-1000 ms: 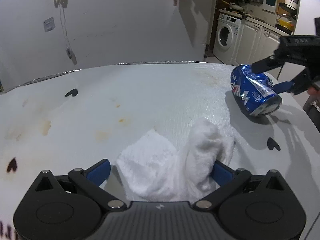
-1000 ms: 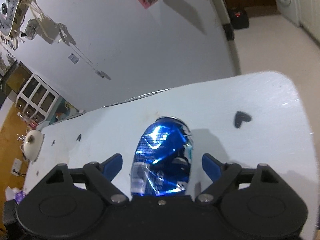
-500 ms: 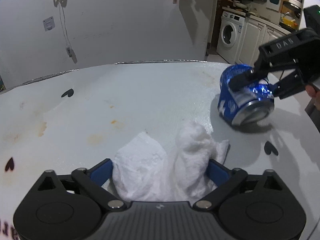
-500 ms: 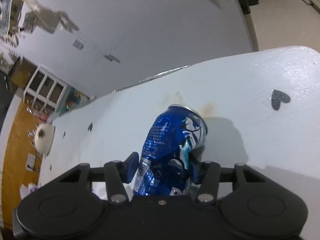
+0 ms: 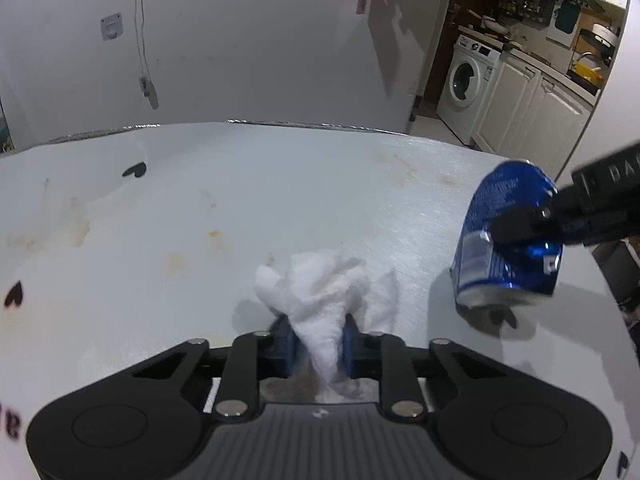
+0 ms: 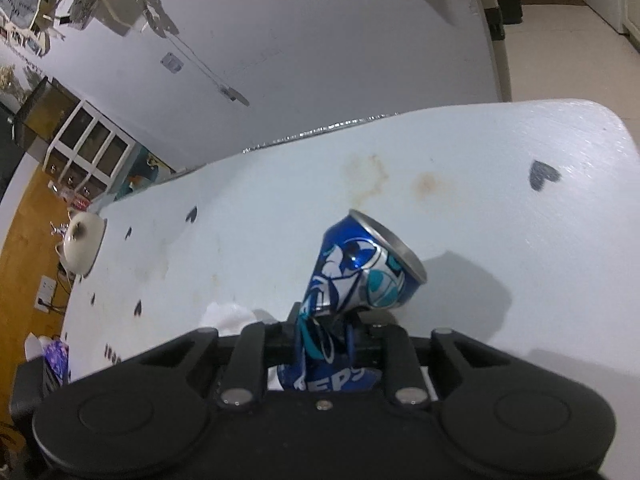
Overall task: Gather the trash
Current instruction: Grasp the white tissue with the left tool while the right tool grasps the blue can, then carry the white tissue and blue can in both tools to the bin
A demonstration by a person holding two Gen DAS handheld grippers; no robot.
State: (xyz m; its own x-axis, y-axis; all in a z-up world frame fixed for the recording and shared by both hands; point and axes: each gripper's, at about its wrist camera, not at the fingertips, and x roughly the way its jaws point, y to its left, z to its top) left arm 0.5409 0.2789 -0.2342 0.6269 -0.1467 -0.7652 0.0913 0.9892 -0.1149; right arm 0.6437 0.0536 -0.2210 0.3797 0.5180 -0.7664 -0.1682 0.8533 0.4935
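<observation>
Left gripper [image 5: 318, 346]: jaws just drawn together, blue pads pinched tight on a crumpled white paper towel [image 5: 326, 294], bunched into a peak between them, loose folds spilling forward and to the right onto the pale blue table [image 5: 240, 200]. Rust-coloured stains and small black heart stickers [image 5: 134, 169] scattered over the tabletop.

Further right, well apart from the towel: crushed blue Pepsi can [image 5: 506, 240], tilted, lower rim close over its shadow on the table; whether touching, cannot tell.

Right gripper [image 6: 325, 338]: jaws just closed further, clamped on the can [image 6: 360, 276] at its squashed middle, metal buckled narrow between the pads, silver rim pointing up and away to the right. Corner of the paper towel [image 6: 228, 316] peeking past the left finger. Washing machine [image 5: 466, 76] in the kitchen beyond the table's right end.
</observation>
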